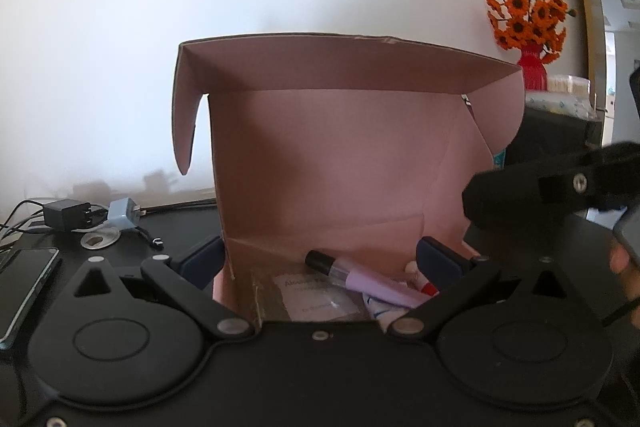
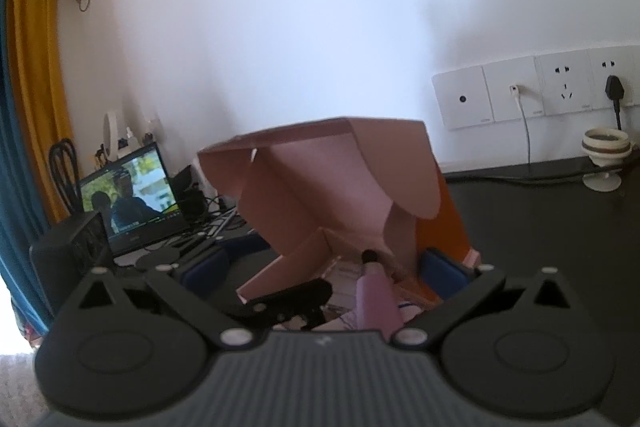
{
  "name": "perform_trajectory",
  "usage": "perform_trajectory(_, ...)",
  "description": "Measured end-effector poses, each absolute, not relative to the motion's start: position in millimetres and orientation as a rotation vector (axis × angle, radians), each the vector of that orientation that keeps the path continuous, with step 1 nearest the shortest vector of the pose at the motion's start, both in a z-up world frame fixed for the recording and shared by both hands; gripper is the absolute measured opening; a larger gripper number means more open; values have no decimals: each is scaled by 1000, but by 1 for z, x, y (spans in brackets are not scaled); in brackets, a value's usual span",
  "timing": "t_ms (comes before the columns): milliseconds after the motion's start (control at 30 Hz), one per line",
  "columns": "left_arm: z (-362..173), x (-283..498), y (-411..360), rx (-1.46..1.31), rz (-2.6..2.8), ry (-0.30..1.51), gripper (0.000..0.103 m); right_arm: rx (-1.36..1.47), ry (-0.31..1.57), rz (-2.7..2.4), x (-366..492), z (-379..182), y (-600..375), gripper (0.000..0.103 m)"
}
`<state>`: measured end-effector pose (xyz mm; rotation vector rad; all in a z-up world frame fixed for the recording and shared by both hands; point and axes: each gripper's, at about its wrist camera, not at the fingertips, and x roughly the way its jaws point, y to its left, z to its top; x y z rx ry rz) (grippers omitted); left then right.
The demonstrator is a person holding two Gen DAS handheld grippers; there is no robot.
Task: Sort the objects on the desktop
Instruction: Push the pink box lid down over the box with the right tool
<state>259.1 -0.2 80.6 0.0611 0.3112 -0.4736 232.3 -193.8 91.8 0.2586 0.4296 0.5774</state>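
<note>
A pink cardboard box (image 1: 340, 147) stands on the black desk with its lid raised. On its floor lie a lilac tube with a black cap (image 1: 368, 279), a flat wipe packet (image 1: 316, 295) and a small red and white item (image 1: 424, 285). My left gripper (image 1: 318, 261) is open wide at the box's front, with its blue pads (image 1: 200, 263) close to the two side walls. From the right side, my right gripper (image 2: 324, 267) is open too and faces the box (image 2: 332, 187) and the tube (image 2: 376, 295). It shows as a black shape (image 1: 560, 187) in the left wrist view.
A phone (image 1: 28, 287), two chargers (image 1: 68, 213) and cables lie at the left. Orange flowers in a red vase (image 1: 528, 27) stand behind the box. A laptop (image 2: 132, 195), wall sockets (image 2: 540, 91) and a small stand (image 2: 604, 151) line the wall. A hand (image 1: 624, 267) shows at the right edge.
</note>
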Motion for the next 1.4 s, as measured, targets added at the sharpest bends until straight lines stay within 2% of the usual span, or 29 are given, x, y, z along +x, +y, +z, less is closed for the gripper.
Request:
perform_trajectory(367,76,262,0,47,-501,352,103,220,449,518,244,82,-201,102)
perform_trajectory(800,74,241,-4,185,-563,329,103,149,416,519,223,89,-196,102)
perform_trajectory(1400,63,240,-9,231,-597,434,103,172,525,499,224,61,-203,102)
